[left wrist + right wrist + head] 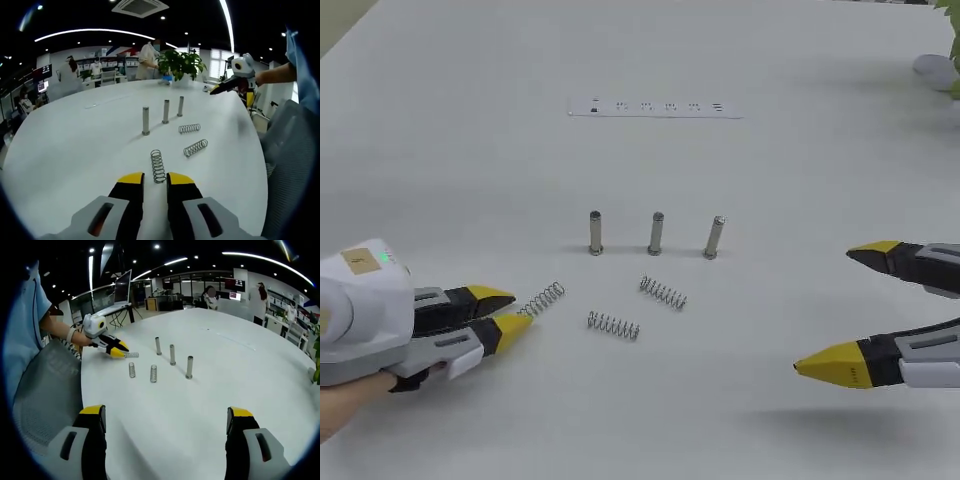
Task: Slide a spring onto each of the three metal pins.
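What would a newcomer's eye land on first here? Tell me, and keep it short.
Three metal pins stand upright in a row on the white table, all bare, with three springs lying loose in front of them. The left gripper has its jaws narrowly apart around the end of the leftmost spring, while the right gripper hovers wide open off to the side.

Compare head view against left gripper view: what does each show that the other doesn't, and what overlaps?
Head view adds: the right gripper seen wide open, and the hand holding the left gripper. Left gripper view adds: the office behind, with ceiling lights, people and a grey chair. Shared: three metal pins upright in a row, and three springs lying loose on the white table.
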A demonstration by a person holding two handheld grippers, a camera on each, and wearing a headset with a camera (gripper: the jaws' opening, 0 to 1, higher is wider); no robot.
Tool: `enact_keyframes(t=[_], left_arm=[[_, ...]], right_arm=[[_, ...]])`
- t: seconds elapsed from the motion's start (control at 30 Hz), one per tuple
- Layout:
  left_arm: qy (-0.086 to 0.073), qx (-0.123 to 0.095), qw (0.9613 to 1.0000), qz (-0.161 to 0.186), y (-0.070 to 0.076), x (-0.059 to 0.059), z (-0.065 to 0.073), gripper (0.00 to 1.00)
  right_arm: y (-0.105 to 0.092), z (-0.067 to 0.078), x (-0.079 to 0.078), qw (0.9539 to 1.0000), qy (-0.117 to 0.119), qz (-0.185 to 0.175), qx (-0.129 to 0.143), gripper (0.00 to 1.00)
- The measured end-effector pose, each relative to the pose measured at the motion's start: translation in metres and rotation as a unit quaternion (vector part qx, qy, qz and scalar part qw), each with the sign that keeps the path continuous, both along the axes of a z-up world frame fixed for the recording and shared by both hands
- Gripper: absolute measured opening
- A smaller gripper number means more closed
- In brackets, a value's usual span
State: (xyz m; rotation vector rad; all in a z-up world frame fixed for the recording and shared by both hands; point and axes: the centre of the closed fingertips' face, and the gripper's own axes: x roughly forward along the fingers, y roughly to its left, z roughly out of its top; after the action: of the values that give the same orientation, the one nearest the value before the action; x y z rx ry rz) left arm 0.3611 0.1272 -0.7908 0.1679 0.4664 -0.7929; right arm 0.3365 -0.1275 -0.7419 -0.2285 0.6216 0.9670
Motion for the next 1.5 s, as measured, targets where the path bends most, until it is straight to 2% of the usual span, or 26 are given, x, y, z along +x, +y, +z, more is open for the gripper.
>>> enact_keyframes(t=[0.33, 1.2, 1.5], left_arm=[[0.012, -0.002, 0.9999, 0.000, -0.0044, -0.0037, -0.0055, 0.08], [0.008, -0.001, 0.9999, 0.009, -0.0033, 0.0001, -0.0065, 0.02], [0.017, -0.012, 0.9998, 0.009, -0.0053, -0.0003, -0.0071, 0.02]], right_arm=[[-0.0006, -0.0008, -0.0017, 1.0000, 0.002, 0.000, -0.001, 1.00], [0.0009, -0.0028, -0.0038, 1.0000, 0.005, 0.003, -0.003, 1.00], [0.0014, -0.0025, -0.0034, 1.0000, 0.005, 0.003, -0.004, 1.00]])
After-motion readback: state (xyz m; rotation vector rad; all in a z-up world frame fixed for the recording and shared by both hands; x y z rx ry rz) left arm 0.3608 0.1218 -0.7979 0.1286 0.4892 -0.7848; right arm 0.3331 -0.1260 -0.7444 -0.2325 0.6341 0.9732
